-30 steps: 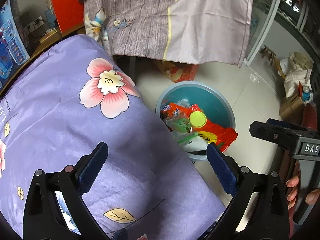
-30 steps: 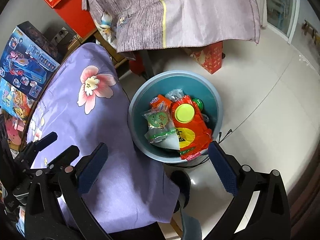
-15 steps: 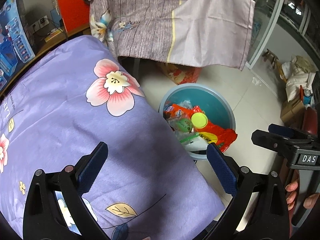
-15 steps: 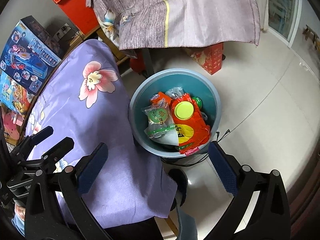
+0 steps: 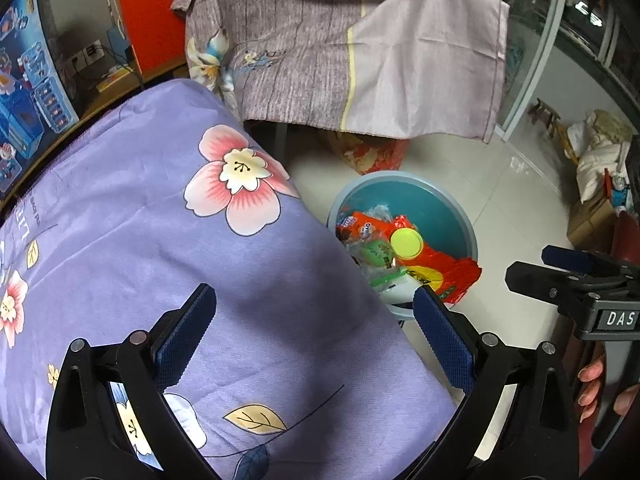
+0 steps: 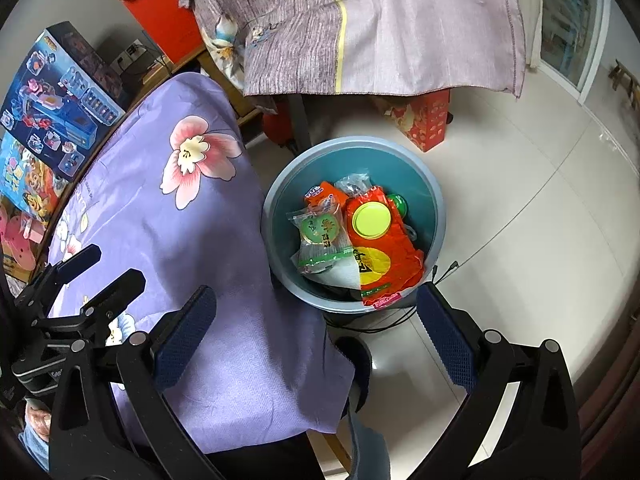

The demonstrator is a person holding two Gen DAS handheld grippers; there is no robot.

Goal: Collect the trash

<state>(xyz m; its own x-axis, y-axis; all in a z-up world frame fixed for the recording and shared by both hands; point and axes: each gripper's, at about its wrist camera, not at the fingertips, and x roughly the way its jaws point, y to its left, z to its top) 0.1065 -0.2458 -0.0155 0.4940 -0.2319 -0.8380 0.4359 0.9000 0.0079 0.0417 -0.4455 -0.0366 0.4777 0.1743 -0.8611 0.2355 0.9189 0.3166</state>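
Note:
A blue-grey trash bin (image 6: 436,216) stands on the white floor beside the table; it also shows in the left wrist view (image 5: 460,216). It holds a red wrapper (image 6: 394,260), a yellow-green lid (image 6: 372,219), a green-print clear packet (image 6: 322,236) and an orange packet (image 6: 324,198). My left gripper (image 5: 314,330) is open and empty above the purple flowered tablecloth (image 5: 160,240). My right gripper (image 6: 320,330) is open and empty, above the bin's near rim and the cloth's edge.
A grey-lilac cloth (image 6: 360,28) drapes over a second table behind the bin. A red patterned box (image 6: 424,124) stands on the floor under it. Toy boxes (image 6: 52,108) lean at the left wall. A black cable (image 6: 444,270) lies by the bin.
Both grippers have drawn back and risen a little, so the bin looks slightly smaller and farther. Both stay open and empty. The trash in the bin has not moved.

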